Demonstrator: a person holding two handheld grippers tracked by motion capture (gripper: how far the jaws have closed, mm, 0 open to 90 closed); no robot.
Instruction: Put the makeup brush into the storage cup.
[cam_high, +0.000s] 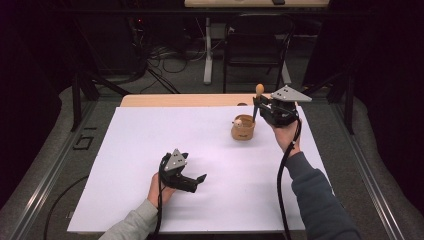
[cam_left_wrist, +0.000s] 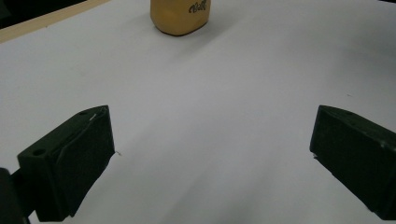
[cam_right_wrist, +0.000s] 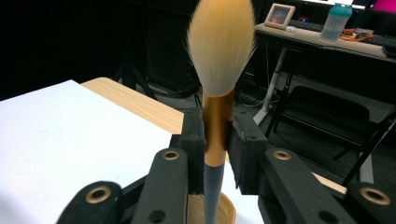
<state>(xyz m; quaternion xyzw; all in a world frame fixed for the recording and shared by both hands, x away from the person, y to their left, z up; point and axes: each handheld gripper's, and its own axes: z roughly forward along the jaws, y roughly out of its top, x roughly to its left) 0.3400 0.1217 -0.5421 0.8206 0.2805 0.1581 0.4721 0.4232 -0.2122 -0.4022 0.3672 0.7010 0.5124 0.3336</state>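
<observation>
Black chair (cam_high: 257, 42) behind white table (cam_high: 150, 150)

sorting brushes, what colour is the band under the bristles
Copper-gold ferrule, clearest in the right gripper view.

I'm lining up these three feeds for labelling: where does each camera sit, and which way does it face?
High view: above the person's side, looking forward and down on the white table; both forearms show.
Left gripper view: rides the left claw, low over the table, facing the wooden cup; open jaws show.
Right gripper view: rides the right claw, facing outward past the table edge; jaws clamp a makeup brush.
All three views share the cup.
</observation>
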